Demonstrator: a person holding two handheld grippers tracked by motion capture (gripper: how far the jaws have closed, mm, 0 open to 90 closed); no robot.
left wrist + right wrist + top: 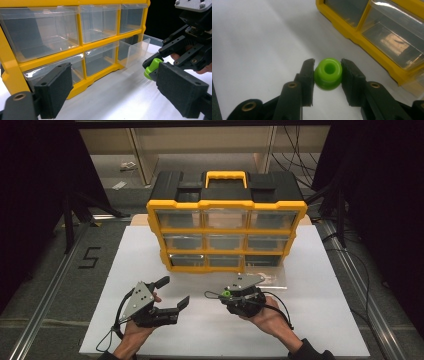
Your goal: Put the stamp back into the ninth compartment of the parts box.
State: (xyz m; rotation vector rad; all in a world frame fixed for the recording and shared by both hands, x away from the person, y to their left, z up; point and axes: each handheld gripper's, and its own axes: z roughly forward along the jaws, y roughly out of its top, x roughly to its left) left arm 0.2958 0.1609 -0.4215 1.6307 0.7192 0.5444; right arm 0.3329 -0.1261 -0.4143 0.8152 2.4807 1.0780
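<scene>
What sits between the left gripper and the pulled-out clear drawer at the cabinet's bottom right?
In the left gripper view, bare white tabletop runs from the open left gripper to the drawer. The right gripper's green piece hangs just beside that line.

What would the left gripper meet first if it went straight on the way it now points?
Probably the yellow drawer cabinet, about at its lower clear drawers. The left gripper is open, with bare white table between it and the cabinet; depth is hard to judge.
</scene>
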